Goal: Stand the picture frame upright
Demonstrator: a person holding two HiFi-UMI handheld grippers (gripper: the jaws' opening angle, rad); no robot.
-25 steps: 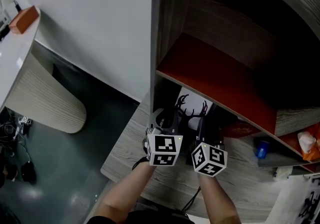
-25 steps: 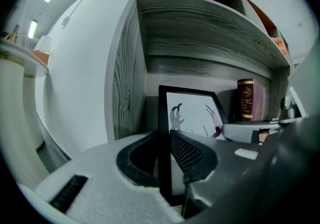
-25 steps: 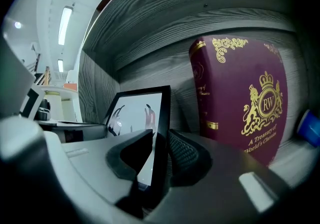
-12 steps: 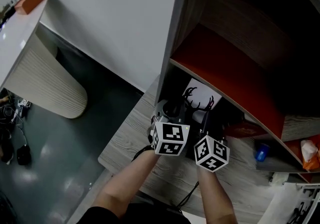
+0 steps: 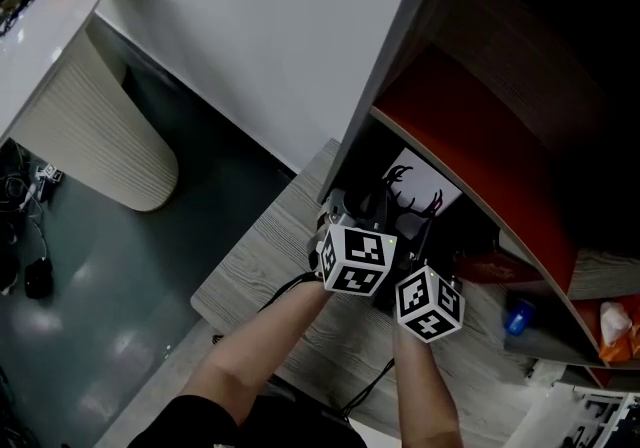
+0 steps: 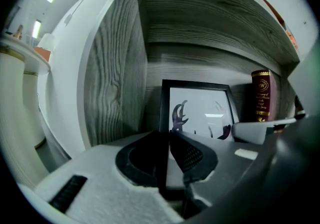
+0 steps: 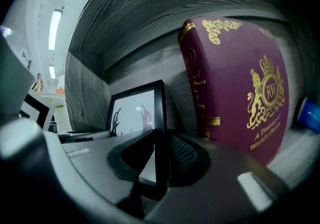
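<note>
I have the picture frame (image 6: 197, 113) standing upright in the lower shelf compartment (image 6: 115, 78), just left of the maroon book (image 7: 235, 88) and apart from it. Its print of dark antlers faces me, with the compartment's back wall close behind it.

My left gripper (image 6: 167, 140) is on the frame's edge farther from the book. The fingers (image 6: 192, 155) are clenched on that black edge, which runs down between them. My right gripper (image 7: 161, 150) is on the edge nearer the book. Its fingers have just been closing, and that edge sits pinched between them.

The book stands upright with its gold-printed spine turned toward me. A small blue thing (image 7: 307, 113) lies on its far side, away from the frame. From the head view both marker cubes sit side by side in front of the frame, left of the book, under the red shelf board (image 5: 470, 136).
</note>
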